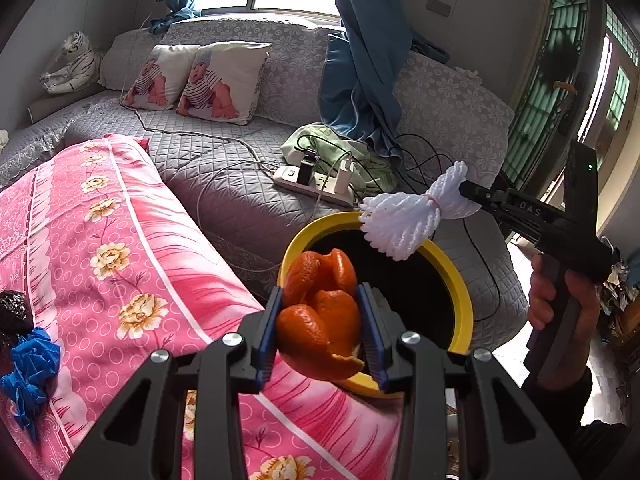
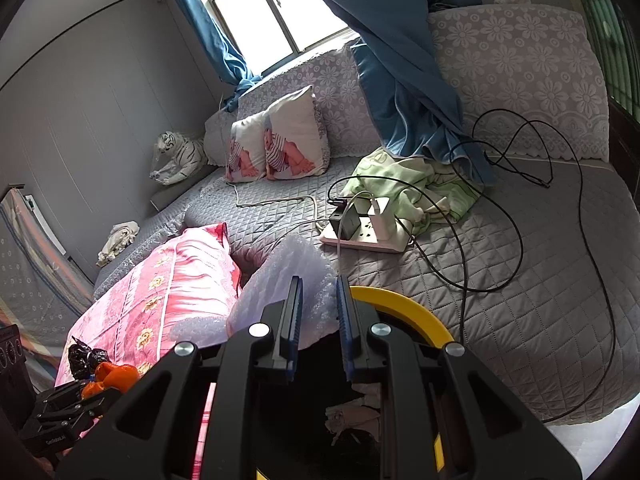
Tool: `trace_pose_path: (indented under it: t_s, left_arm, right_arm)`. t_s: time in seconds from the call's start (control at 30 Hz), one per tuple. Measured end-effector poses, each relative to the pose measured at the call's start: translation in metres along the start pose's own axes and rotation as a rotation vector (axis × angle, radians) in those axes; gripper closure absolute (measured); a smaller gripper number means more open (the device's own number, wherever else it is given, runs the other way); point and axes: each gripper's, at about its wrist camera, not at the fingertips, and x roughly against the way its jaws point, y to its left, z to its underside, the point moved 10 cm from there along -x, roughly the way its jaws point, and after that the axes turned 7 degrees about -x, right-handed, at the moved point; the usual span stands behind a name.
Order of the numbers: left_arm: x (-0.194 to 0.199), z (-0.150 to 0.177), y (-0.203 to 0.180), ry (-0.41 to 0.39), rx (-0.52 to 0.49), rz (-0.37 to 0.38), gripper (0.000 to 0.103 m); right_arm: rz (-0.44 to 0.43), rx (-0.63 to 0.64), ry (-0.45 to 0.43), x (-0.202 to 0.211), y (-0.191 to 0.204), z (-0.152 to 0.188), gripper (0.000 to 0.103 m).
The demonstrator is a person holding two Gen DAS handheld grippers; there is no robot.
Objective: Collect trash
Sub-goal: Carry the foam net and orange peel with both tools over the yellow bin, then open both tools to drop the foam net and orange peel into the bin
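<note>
My left gripper is shut on an orange peel and holds it over the near rim of a yellow-rimmed trash bin. My right gripper is shut on a white foam fruit net above the bin's rim; in the left wrist view the net hangs over the bin's far edge from the right gripper. A black plastic scrap and a crumpled blue glove lie on the pink floral quilt. The left gripper with the peel shows at the lower left of the right wrist view.
A grey quilted sofa carries a power strip with chargers, black and white cables, a green cloth, two baby-print cushions and a toy tiger. A blue curtain hangs onto the sofa.
</note>
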Motion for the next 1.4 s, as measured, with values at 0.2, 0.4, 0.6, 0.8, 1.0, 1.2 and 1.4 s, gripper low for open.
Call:
trace_pose_path:
  t_s: [0.2,0.4,0.6,0.8,1.0,1.2,1.4]
  left_arm:
    - [-0.016,-0.003,-0.017,0.020,-0.017,0.026,0.068]
    - [-0.033,-0.003,-0.030,0.045,-0.031,0.037,0.068]
    - [-0.046,-0.006,-0.040,0.050,-0.053,0.038,0.068]
    - [-0.057,-0.007,-0.050,0.067,-0.061,0.047,0.068]
    - [-0.066,-0.004,-0.058,0.083,-0.064,0.050,0.068]
    - [-0.072,-0.001,-0.060,0.096,-0.061,0.049,0.068]
    - [-0.076,0.000,-0.062,0.104,-0.054,0.051,0.068]
  right_arm:
    - [0.057,-0.007,-0.023,0.001,-0.016,-0.001,0.087]
    - [0.095,-0.016,-0.029,-0.003,-0.030,0.000,0.087]
    - [0.134,-0.008,-0.041,-0.006,-0.038,0.000,0.087]
    - [0.162,-0.001,-0.049,-0.008,-0.042,0.001,0.087]
    - [0.184,0.004,-0.044,-0.012,-0.047,0.004,0.087]
    - [0.212,0.024,-0.048,-0.016,-0.046,0.005,0.087]
    - [0.233,0.038,-0.058,-0.018,-0.046,0.006,0.087]
